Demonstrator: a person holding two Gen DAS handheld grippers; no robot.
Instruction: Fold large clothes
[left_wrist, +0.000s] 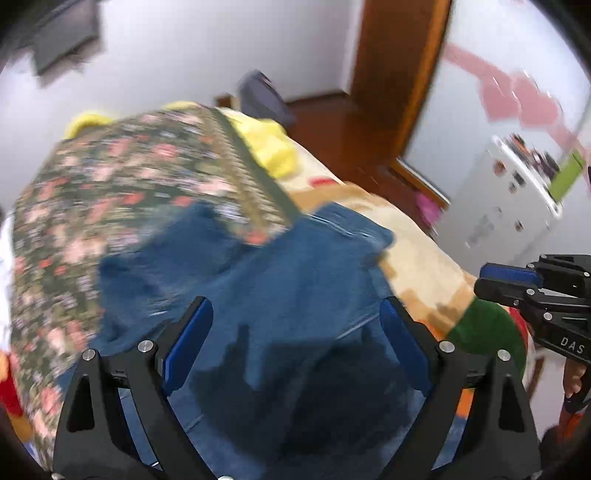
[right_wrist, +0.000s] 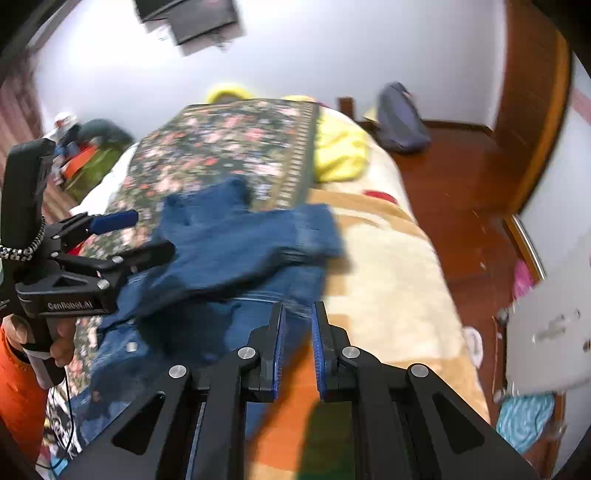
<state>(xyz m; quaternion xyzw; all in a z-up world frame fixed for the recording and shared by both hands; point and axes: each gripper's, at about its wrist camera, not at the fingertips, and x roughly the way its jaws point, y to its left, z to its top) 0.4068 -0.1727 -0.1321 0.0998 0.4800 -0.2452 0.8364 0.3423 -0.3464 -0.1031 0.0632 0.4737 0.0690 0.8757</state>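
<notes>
- My left gripper (left_wrist: 295, 339) hung over the jeans (left_wrist: 280, 266) mid-bed (right_wrist: 399, 295), fingers wide, empty.
- My right gripper (right_wrist: 297, 350) had its fingers pinched narrow, holding nothing.

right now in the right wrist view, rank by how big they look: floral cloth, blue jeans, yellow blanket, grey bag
1. floral cloth and blue jeans: alike, and the jeans lie nearer, so unranked
2. yellow blanket
3. grey bag

jeans (right_wrist: 236, 236): blue denim | blanket (right_wrist: 229, 147): dark green, pink floral | pillow (right_wrist: 340, 151): yellow
</notes>
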